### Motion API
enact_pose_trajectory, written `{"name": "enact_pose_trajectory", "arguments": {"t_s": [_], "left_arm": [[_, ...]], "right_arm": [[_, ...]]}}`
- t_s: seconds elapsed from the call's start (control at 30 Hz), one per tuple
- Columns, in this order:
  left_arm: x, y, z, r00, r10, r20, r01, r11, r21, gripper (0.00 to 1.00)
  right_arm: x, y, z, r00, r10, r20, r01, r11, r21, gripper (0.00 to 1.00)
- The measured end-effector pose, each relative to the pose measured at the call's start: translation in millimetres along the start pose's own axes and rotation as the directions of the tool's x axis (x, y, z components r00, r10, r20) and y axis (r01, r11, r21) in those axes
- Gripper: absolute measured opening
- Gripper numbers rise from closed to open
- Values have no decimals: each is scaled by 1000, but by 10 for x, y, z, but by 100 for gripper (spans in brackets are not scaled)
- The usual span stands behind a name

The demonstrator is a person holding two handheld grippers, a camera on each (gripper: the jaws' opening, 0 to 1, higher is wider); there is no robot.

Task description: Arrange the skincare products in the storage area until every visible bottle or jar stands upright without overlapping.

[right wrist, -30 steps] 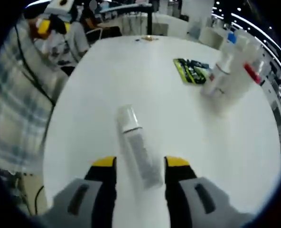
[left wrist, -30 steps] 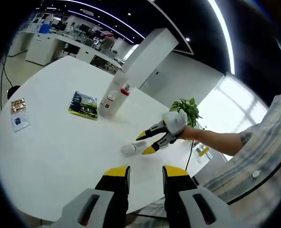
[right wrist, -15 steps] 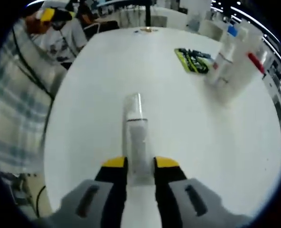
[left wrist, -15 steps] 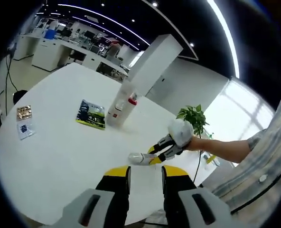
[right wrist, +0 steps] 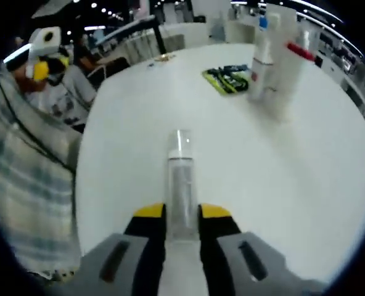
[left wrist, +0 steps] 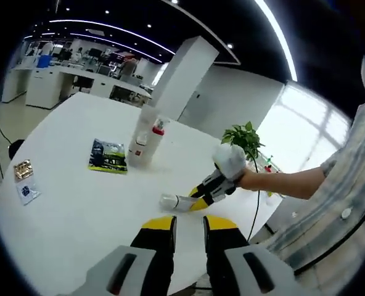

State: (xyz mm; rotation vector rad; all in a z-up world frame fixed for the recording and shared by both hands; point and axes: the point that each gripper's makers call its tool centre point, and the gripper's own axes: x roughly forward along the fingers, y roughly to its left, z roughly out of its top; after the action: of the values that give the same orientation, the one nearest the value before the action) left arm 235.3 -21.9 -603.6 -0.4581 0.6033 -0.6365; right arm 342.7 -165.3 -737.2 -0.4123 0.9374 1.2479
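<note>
A white round table [left wrist: 65, 203] is seen ahead of both grippers. In the left gripper view, a person's checked sleeve [left wrist: 330, 203] fills the side to the right of the left gripper's jaws, and the forearm reaches from it toward the table.

A cluster of upright white bottles [left wrist: 144, 137] stands well beyond the left gripper [left wrist: 188, 222]; one bottle there carries a red cap. In the right gripper view the same cluster [right wrist: 275, 55] lies far ahead and to the right of the jaws. A green packet [left wrist: 108, 155] lies flat just beside the cluster, on its left in the left gripper view, and at [right wrist: 227, 79] in the other. Two small sachets [left wrist: 23, 179] rest farther left, near the table edge.

A clear tube-shaped bottle [right wrist: 181, 185] is clamped between the jaws of the right gripper [right wrist: 181, 213]; it points straight forward along them, lying level rather than upright, its cap end ahead of the yellow tips. In the left gripper view this bottle [left wrist: 173, 201] is seen just ahead of the left gripper's tips, held by the right gripper [left wrist: 202, 196] at the table's near edge.

The left gripper's jaws stand narrowly apart with nothing between them.
</note>
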Motion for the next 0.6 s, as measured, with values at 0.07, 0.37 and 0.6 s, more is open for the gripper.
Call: {"name": "enact_pose_trajectory", "arguments": {"t_s": [0.07,0.37,0.6], "left_arm": [[28,-24,57,1000,-21,23,21,1000,-18,21],[163,-136,254,993,-93,66,96,995,-36,22],[241,-160,446,987,-124,101,129,991,-47,22]], "right_arm": [[-39,87,83,999,23,40,-25,998,60,18],[-355,491,687,933,114,341,-186,964,188,18],[-793,837,1315,746,227,626,-459,856,237,18]]}}
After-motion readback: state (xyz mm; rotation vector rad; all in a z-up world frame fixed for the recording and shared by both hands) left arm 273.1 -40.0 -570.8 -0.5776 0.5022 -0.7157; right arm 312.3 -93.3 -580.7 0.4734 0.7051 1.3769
